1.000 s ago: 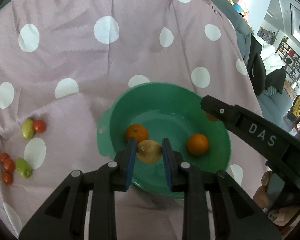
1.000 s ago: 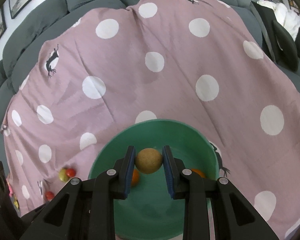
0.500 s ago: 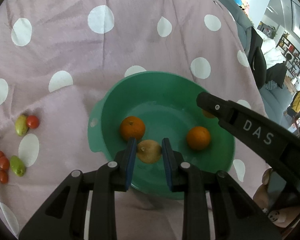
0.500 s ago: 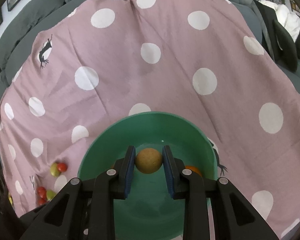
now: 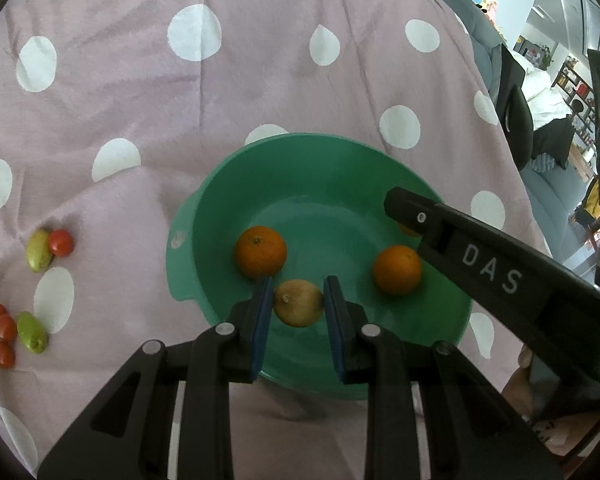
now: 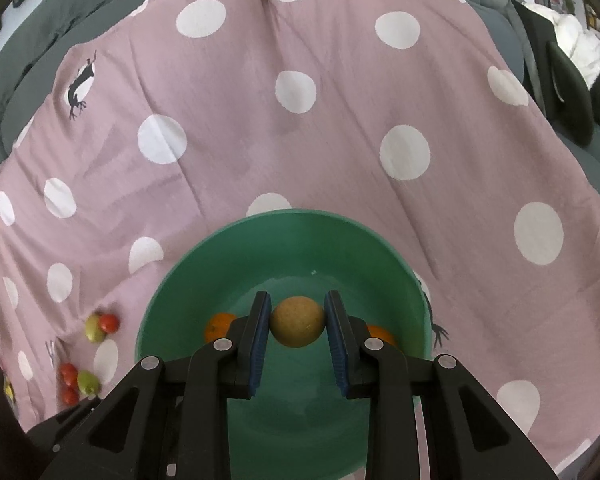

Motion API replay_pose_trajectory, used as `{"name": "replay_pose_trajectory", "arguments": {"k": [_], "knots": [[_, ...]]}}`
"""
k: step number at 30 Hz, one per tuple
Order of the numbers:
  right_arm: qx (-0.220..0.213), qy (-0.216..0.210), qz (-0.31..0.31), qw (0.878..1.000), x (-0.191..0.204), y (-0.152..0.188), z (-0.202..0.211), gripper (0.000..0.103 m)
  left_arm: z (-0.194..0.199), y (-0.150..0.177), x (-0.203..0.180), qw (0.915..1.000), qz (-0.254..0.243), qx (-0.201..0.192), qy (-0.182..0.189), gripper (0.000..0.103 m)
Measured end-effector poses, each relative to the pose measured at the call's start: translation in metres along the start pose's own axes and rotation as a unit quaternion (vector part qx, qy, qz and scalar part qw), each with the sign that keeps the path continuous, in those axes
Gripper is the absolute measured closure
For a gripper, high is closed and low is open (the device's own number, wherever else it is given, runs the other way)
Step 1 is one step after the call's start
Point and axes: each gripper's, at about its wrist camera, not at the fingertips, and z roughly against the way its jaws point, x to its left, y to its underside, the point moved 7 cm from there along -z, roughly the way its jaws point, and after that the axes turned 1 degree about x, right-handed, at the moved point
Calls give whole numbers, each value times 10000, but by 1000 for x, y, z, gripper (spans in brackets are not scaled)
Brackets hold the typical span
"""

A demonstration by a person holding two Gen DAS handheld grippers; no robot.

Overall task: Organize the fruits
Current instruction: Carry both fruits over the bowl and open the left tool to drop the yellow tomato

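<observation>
Over the green bowl [image 5: 204, 216] on the polka-dot cloth [image 5: 140, 92], each gripper, left [image 5: 298, 310] and right [image 6: 297, 320], clamps one round, dull tan-brown fruit [image 5: 298, 308], while two glossy oranges [image 5: 261, 251] sit inside and two green fruits [image 5: 31, 332] with four small red tomatoes [image 5: 60, 242] lie left of it.

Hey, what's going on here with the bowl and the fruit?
A person is sorting fruit with two handheld grippers. The left gripper and the right gripper each clamp a round brownish-yellow fruit over the green plastic bowl, which holds two oranges. Small red and green fruits lie on the pink polka-dot cloth.
</observation>
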Motion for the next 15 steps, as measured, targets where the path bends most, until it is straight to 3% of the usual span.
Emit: {"name": "replay_pose_trajectory", "arguments": {"k": [15], "knots": [[169, 218, 105, 9996, 1, 3, -8, 74, -7, 5, 0, 9999, -59, 114, -13, 77]]}}
